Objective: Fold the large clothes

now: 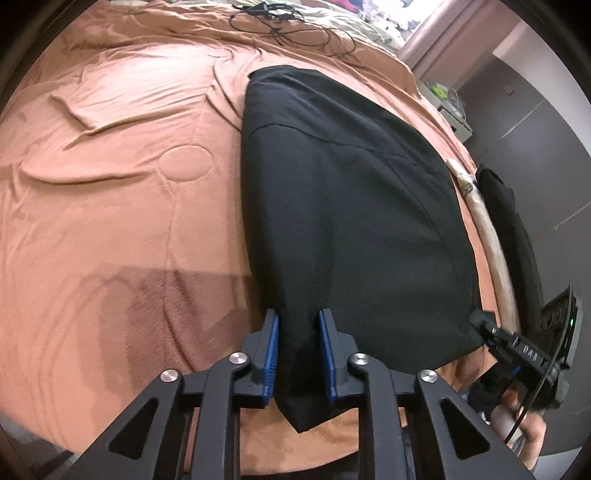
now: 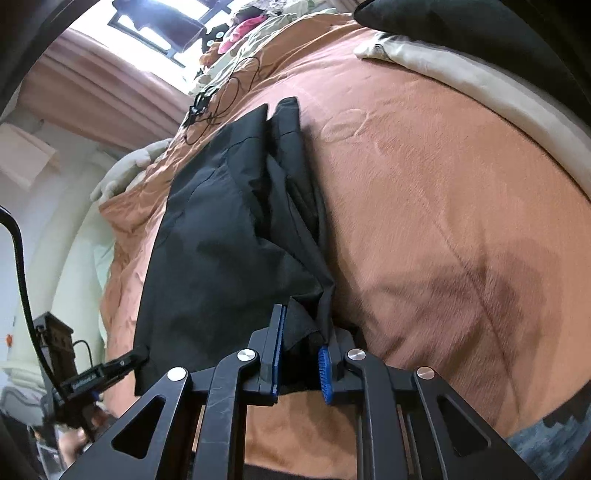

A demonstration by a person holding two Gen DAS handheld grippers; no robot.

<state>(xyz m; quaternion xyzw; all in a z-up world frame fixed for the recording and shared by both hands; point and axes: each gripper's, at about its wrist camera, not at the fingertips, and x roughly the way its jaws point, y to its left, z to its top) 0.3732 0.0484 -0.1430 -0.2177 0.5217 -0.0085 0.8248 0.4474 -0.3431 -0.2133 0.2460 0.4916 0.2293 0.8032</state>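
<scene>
Left wrist view: black garment, folded lengthwise, lying on orange bedspread. Near corner pinched between blue pads of left gripper, jaws pressed on cloth. Right gripper at garment's other near corner, tips on the hem. Black cable coiled at far end of bed. Beige cloth and dark cloth along right edge.

Right wrist view: right gripper clamped on bunched hem of garment. Left gripper at opposite corner, tips in cloth. Bedspread beneath. Cable beyond garment.
</scene>
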